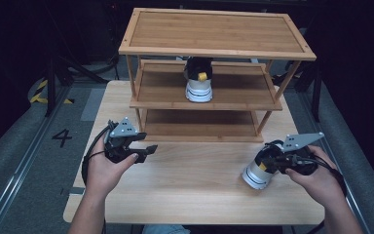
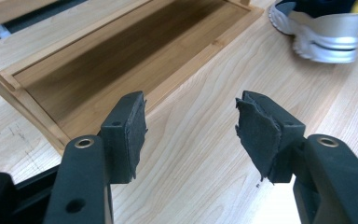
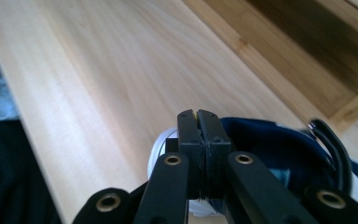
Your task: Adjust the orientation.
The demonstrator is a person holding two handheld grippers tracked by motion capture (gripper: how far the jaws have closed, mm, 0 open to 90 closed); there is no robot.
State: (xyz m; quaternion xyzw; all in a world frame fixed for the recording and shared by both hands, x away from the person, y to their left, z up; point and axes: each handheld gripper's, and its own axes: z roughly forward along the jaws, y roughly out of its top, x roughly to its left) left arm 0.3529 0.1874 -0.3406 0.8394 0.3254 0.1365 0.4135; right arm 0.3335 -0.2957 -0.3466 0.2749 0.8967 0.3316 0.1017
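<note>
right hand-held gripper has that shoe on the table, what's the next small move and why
Probably lift the shoe off the table and carry it toward the rack. The right hand-held gripper is shut on its collar, one matching shoe already stands on the middle shelf, and the left hand-held gripper hangs open.

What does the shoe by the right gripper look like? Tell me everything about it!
The shoe is a sneaker with a thick white and silver sole, a dark navy upper and a small yellow patch. It lies on the light wooden table, in front of the shelf rack's right corner, its sole end pointing toward the person. The right gripper has its jaws pressed together on a thin part at the shoe's dark top. A matching sneaker stands on the rack's middle shelf.
</note>
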